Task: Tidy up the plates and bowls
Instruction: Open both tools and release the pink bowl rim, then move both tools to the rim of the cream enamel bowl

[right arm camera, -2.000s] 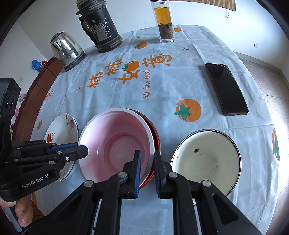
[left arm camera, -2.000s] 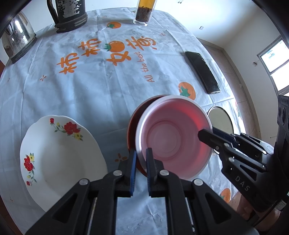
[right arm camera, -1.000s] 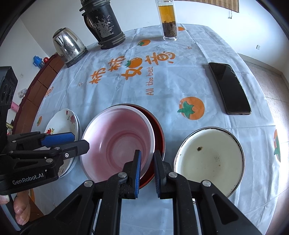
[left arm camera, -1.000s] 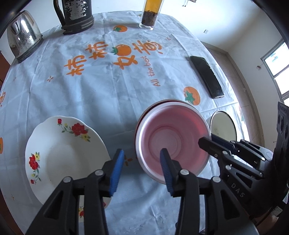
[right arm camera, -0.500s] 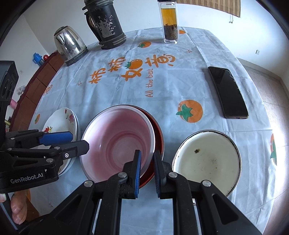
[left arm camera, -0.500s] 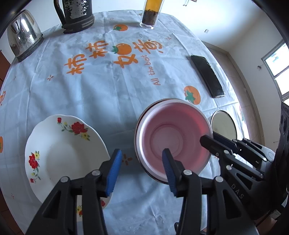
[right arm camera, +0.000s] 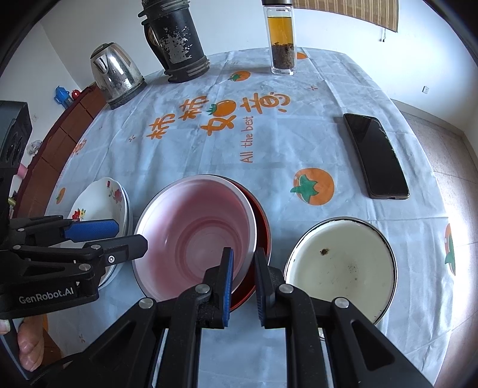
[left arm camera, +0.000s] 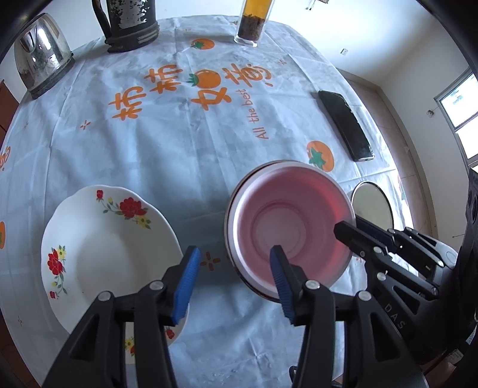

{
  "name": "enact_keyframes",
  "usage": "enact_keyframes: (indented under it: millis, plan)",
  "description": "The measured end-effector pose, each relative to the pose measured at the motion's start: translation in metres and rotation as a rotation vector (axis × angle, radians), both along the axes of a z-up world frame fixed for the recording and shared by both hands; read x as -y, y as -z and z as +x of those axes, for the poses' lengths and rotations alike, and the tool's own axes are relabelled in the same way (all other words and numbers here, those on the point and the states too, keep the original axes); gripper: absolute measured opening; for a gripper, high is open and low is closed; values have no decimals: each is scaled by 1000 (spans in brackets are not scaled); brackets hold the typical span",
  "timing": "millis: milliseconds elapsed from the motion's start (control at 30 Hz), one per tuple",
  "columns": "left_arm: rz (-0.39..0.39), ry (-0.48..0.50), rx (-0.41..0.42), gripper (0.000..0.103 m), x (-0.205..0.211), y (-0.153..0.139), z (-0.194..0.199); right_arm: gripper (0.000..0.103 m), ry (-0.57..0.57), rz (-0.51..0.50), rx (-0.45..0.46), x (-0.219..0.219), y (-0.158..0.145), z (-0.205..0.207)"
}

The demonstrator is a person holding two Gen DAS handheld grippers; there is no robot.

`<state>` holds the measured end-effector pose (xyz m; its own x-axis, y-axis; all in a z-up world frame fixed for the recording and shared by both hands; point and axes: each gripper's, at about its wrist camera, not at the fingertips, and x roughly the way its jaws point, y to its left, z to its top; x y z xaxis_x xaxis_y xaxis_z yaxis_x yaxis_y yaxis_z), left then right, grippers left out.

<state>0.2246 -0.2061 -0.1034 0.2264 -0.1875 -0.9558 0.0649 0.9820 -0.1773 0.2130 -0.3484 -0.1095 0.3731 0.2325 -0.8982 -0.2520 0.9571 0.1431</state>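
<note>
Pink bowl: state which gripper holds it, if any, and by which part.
The right gripper holds the pink bowl by its near rim, fingers either side of the wall. The left gripper is open, holding nothing.

white walls [right arm camera: 95, 24], a bright window [left arm camera: 457, 101], tiled floor [right arm camera: 442, 143], brown cabinet [right arm camera: 62, 134].

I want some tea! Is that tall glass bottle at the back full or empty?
Neither: the glass bottle is partly full. Amber tea fills its upper part, with dark leaves settled at the bottom.
</note>
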Motion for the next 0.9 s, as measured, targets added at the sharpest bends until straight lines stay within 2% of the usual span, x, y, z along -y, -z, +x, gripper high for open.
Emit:
enact_keyframes:
  millis: [233,300,367,433,800,900]
  plan:
    - [-2,-12,1,53,-2,0,-2,15,1,-16,19,0,-3,0]
    - [-3,-14,-1,54,-3,0,-2,23,-2,-16,15,-1,-3,0]
    - [-3,-17,-2,54,-3,0,-2,45,-5,-15,12,-2,-2,0]
    - [-2,-19,-3,54,-3,0,-3,50,-7,-11,18,-2,-2,-2]
    - [29,-38,-10,58,-5,6,-3,50,24,31,63,7,-13,-7]
    - [46,-50,-25,58,-6,11,-3,50,49,-19,80,12,-12,-7]
